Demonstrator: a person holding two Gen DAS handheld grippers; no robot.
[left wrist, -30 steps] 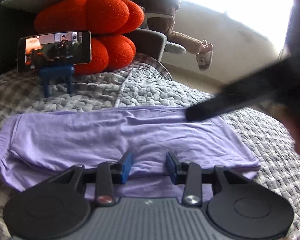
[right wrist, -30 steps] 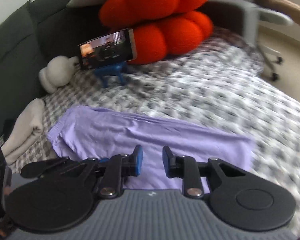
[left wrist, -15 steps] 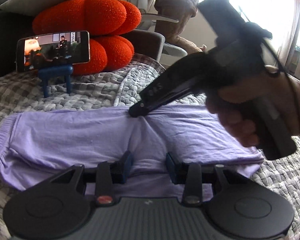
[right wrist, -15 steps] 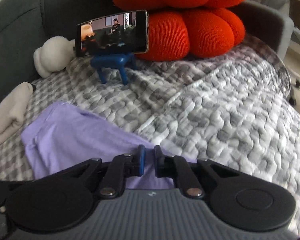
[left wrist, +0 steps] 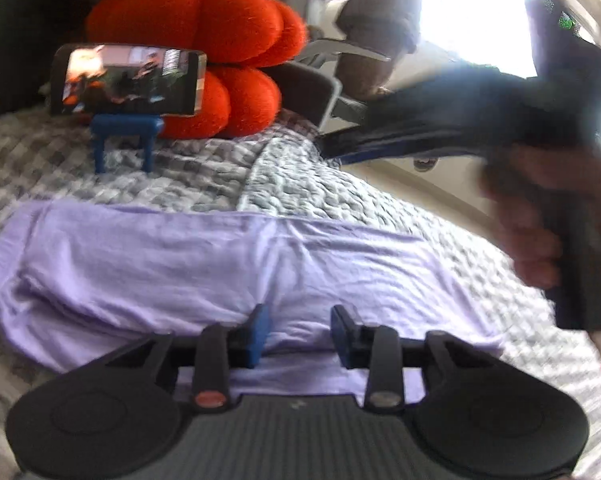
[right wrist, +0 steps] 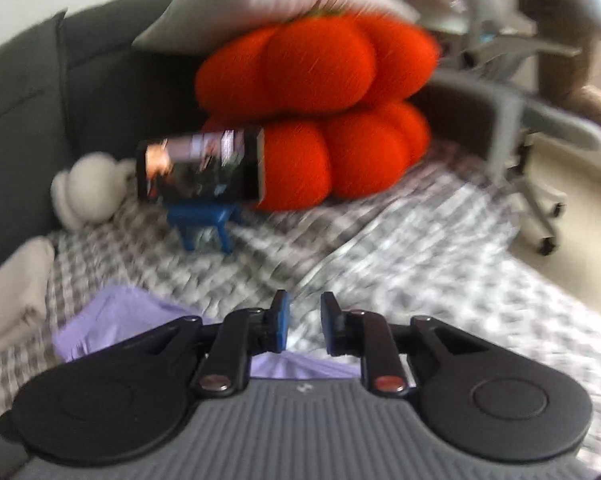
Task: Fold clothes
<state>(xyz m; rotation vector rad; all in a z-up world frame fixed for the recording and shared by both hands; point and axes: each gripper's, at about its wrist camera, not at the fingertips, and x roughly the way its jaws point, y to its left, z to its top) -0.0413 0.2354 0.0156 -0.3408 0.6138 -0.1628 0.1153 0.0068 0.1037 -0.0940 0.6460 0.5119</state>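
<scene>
Lilac garment (left wrist: 228,264) flat, edges free | left hand-held gripper (left wrist: 296,330) closing, empty | right hand-held gripper (right wrist: 303,322) reopening, empty

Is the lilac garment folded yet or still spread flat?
Folded at least once: the lilac cotton garment lies as a long doubled band on the grey checked quilt, layered edges showing along its near side.
</scene>
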